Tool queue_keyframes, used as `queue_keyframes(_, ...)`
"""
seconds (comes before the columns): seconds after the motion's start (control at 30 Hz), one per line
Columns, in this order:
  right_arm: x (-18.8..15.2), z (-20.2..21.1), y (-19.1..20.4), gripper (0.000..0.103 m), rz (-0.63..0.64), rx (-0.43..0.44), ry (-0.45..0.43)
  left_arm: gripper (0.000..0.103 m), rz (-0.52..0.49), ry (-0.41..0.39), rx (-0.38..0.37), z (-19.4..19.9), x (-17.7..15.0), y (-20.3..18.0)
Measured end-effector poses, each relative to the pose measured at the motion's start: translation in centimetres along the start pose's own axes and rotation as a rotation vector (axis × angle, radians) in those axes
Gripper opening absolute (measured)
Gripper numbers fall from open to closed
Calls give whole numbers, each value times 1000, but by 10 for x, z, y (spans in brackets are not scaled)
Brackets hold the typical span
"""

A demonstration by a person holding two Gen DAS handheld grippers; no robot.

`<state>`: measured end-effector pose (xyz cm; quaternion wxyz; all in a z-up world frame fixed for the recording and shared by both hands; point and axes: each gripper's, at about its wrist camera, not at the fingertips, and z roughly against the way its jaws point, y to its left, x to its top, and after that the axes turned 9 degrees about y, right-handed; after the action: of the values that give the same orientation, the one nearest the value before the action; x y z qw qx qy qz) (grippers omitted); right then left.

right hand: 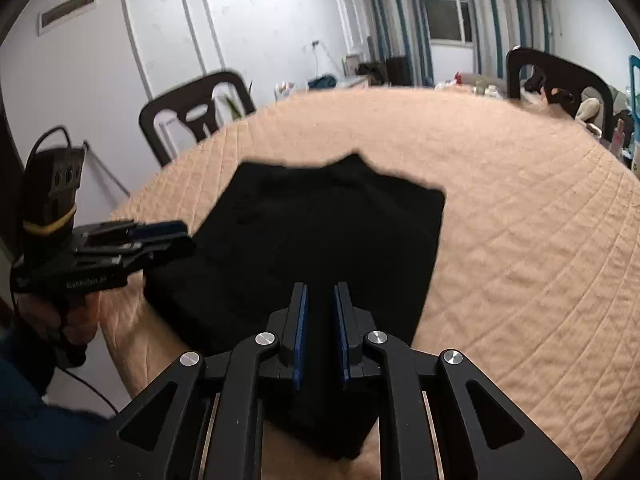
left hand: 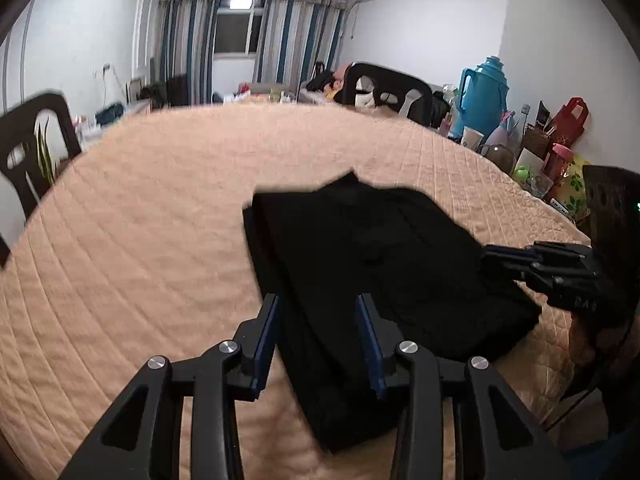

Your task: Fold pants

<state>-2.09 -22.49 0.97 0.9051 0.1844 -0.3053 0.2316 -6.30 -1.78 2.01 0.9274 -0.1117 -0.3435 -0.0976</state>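
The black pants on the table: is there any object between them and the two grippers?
Nothing visible. The black pants lie alone on the peach quilted cover, directly beneath the left gripper and right gripper.

pants (right hand: pixel 320 232) far edge blurred; chair (left hand: pixel 28 152) cut off

Both grippers black plastic linkage, silver pivot screws, blue finger pads. Left gripper (right hand: pixel 176 236): white lettering on the side, yellow band round the body at 9 o'clock, black cable trailing. Dark blue sleeve (right hand: pixel 24 420) at 8 o'clock.
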Motion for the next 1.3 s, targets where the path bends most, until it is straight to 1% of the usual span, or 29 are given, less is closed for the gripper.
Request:
queue_keyframes(0.13, 21, -5, -14, 13, -54, -8, -23, 41, -17, -37, -8, -8, 31, -1)
queue_keyframes(0.17, 27, -8, -16, 13, -60, -16, -27, 41, -20, -35, -10, -14, 38, -1)
queue_keyframes(0.23, 39, -19, -20, 13, -76, -32, -15, 41, -21, -6, -18, -31, 50, 0)
queue_keyframes(0.3, 48, -30, -25, 13, -87, -22, 12, 41, -16, 40, 7, -48, 55, 2)
queue_keyframes(0.33, 51, -39, -29, 13, -104, -41, 42, 42, -13, 72, 18, -58, 55, 4)
queue_keyframes(0.4, 52, -53, -35, 12, -118, -59, 93, 42, 2, 73, 5, -60, 52, 6)
queue_keyframes(0.47, 51, -52, -40, 12, -144, -32, 86, 42, 8, 68, 3, -57, 51, 6)
queue_keyframes(0.57, 49, -47, -40, 12, -156, -26, 79, 42, 14, 71, 20, -53, 50, 5)
queue_keyframes(0.6, 48, -44, -38, 13, -153, -31, 81, 42, 14, 70, 29, -50, 49, 4)
queue_keyframes(0.67, 44, -34, -31, 13, -121, -45, 60, 42, 19, 67, 42, -46, 49, 4)
queue_keyframes(0.83, 35, -18, -26, 13, -118, -19, 27, 42, 47, 76, 66, -40, 42, 7)
queue_keyframes(0.93, 30, -12, -25, 15, -118, -14, 16, 42, 61, 79, 67, -36, 36, 5)
queue_keyframes(1.0, 26, -10, -25, 21, -126, -9, 13, 42, 67, 78, 67, -32, 32, 4)
queue_keyframes(1.07, 21, -7, -26, 23, -133, -3, 9, 42, 71, 76, 65, -29, 29, 4)
queue_keyframes(1.3, 6, 8, -32, 25, -172, 0, -1, 42, 136, 66, 36, -15, 7, 18)
